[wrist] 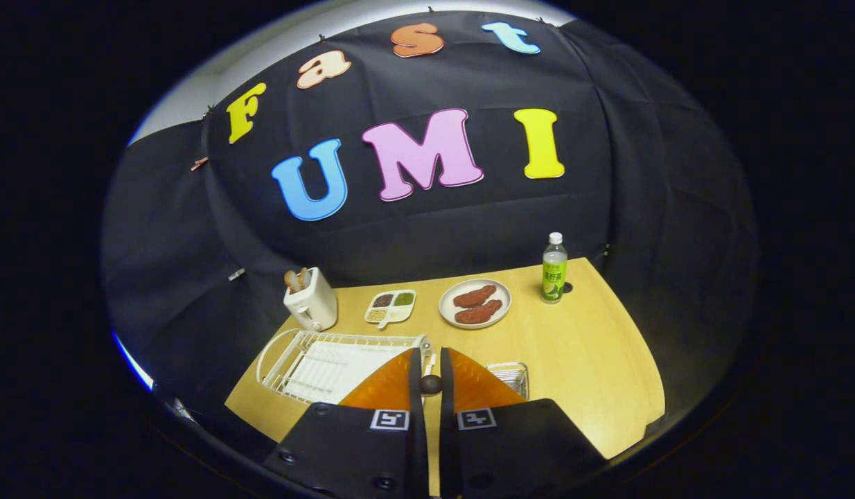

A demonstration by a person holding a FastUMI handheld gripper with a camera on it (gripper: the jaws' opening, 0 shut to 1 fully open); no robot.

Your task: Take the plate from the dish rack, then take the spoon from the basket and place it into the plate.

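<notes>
My gripper (pixel 432 355) hangs above the near side of the wooden table (pixel 594 346), its fingers almost together. A small dark rounded piece (pixel 431 383), seemingly the end of the spoon, is pinched between them; the rest of it is hidden. The white wire dish rack (pixel 316 364) lies just left of the fingers, and I see no plate in it. A small wire basket (pixel 512 376) peeks out from behind the right finger. Beyond the fingers sits a round white plate (pixel 500 296) holding two brown pieces of food.
At the back left a white toaster (pixel 311 303) holds toast. A small divided dish (pixel 391 306) of condiments sits beside it. A green-labelled bottle (pixel 554 270) stands at the back right. Bare tabletop stretches to the right of the basket.
</notes>
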